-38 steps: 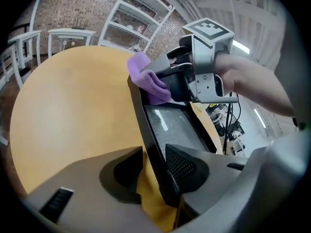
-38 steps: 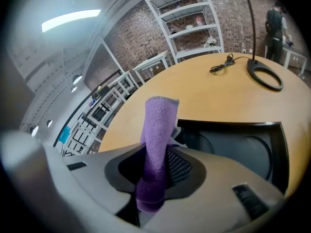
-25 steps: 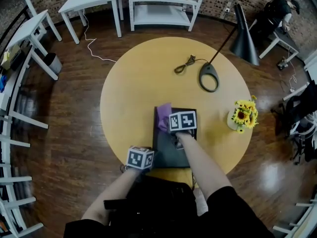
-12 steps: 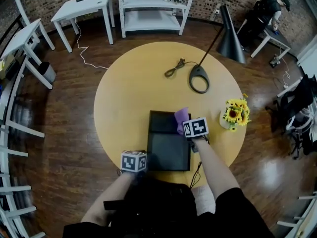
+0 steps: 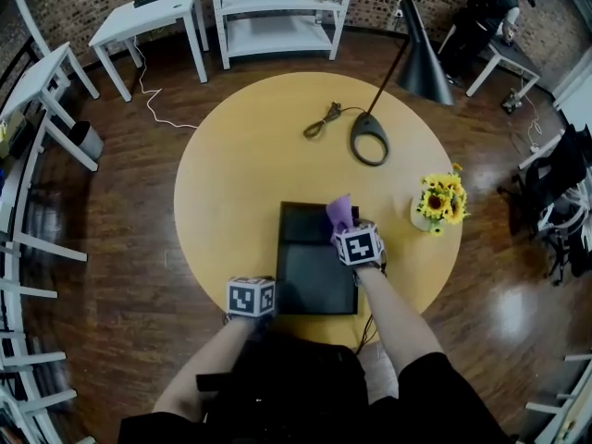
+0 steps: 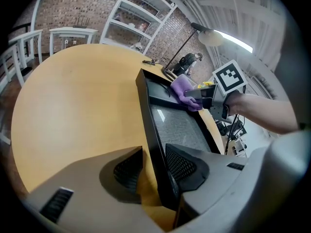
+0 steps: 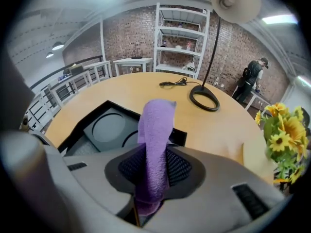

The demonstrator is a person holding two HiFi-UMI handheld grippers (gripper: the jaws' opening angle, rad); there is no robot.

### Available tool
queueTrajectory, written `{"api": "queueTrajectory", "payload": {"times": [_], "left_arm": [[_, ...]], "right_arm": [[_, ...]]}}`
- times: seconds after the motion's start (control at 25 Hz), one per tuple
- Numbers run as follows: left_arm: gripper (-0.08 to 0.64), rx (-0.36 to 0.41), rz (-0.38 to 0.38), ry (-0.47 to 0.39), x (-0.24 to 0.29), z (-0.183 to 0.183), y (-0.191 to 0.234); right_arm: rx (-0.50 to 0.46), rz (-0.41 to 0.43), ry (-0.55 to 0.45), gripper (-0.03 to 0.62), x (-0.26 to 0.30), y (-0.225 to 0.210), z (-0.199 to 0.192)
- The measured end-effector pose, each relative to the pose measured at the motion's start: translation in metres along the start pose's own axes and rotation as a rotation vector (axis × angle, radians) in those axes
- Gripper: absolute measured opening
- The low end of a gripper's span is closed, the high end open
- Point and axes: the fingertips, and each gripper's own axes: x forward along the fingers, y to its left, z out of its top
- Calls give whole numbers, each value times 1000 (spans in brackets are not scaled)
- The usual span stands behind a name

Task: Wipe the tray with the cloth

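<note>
— So, how much room is there round the tools?
— Plenty ahead and to the left of the left gripper (image 6: 153, 168), where the table (image 5: 240, 174) is bare. The tray (image 5: 314, 271) sits close to the table's near edge. Ahead of the right gripper (image 7: 154, 168) are the lamp (image 5: 423, 63) and a cord (image 5: 321, 120), and flowers (image 5: 438, 202) stand off to its right.
— And the hands?
— Both forearms reach forward with the grippers tipped down. The left one's jaws stand partly apart, astride the tray's near left wall. The inner pad is at the wall and a sliver of table shows beside the outer pad. The right one's jaws are clamped on the cloth (image 7: 155, 130), which sticks up ahead of them over the tray's far right corner.
— Anything unclear?
— The tray's near corner is lost behind the left jaws. The cloth's lower end runs out of sight between the pads. Whether its tip touches the rim, I cannot tell.
</note>
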Motion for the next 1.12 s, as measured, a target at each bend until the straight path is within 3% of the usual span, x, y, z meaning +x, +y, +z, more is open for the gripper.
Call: {"api": "queueTrajectory", "payload": {"times": [0.32, 0.52, 0.72, 1.0, 1.12], "left_arm": [[141, -18, -17, -1, -1, -1, 1], [136, -25, -24, -7, -1, -1, 2], [133, -14, -35, 1, -2, 0, 2], [132, -28, -40, 5, -2, -1, 4], [133, -25, -35, -1, -3, -1, 4]], "right_arm": [[132, 268, -23, 95, -4, 107, 14], [48, 254, -50, 96, 5, 154, 21], [82, 198, 0, 97, 10, 117, -2], [215, 93, 44, 97, -5, 19, -41], [226, 108, 58, 95, -10, 6, -48]]}}
